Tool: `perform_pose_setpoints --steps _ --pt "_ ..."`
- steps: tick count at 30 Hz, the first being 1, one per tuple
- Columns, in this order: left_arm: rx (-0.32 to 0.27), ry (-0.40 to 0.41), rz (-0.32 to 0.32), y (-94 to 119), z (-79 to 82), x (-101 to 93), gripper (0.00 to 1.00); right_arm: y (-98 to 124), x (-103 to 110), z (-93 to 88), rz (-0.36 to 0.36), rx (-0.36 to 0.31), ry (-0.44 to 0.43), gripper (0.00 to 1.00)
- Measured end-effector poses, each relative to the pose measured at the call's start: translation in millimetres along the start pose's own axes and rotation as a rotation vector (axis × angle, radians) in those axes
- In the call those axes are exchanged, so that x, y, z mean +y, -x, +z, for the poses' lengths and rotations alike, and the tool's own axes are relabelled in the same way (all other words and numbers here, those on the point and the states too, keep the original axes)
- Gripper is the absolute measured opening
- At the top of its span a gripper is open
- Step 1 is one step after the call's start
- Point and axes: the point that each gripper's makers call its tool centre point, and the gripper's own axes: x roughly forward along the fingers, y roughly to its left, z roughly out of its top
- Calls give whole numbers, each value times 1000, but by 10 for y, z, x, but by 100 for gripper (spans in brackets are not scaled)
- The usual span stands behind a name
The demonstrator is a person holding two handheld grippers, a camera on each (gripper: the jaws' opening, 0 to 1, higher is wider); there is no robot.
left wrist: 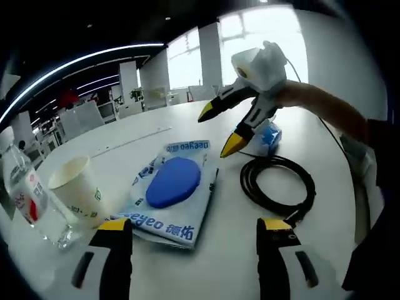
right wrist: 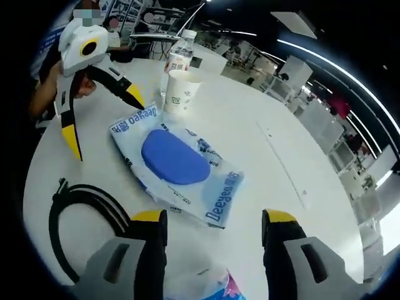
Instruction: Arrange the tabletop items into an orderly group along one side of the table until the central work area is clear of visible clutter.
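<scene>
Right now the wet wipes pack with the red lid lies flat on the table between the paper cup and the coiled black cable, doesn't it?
Not quite: the lid on the wet wipes pack is blue, not red, as the left gripper view shows. The rest holds: it lies flat between the paper cup and the coiled black cable.

one wipes pack (left wrist: 172, 197), one cup (left wrist: 76, 189), one bottle (left wrist: 22, 187), one cable (left wrist: 278, 181)

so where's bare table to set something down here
Free: the wide white tabletop beyond the wet wipes pack, away from the paper cup. Crowded: cup and water bottle touch side by side, and the coiled black cable lies close beside the pack, with a blue packet behind it.
</scene>
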Motion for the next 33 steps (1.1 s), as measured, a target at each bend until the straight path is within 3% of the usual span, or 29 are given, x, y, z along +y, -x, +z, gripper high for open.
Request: perform_pose_setpoints --steps 6,10,15,18,19,22,27,33 --pt "-25 54 9 56 -9 56 79 -28 -13 -15 4 6 14 53" --pt "-68 119 45 125 10 125 78 -72 -4 -34 17 4 9 50" --pt "-76 149 77 105 -44 185 75 -136 -1 -49 34 5 7 45" --pt "-55 159 49 57 -107 160 74 -138 16 -62 46 17 7 28" --pt "-58 158 53 51 -110 175 72 -142 13 -60 45 13 -4 25" --pt "-69 183 52 33 -106 199 69 -159 -19 -69 36 11 -25 28" --pt "-60 191 61 -4 -151 205 65 -171 -27 -97 41 10 -35 26" --pt "-60 185 50 -47 -149 205 50 -174 -42 -103 26 11 -44 19"
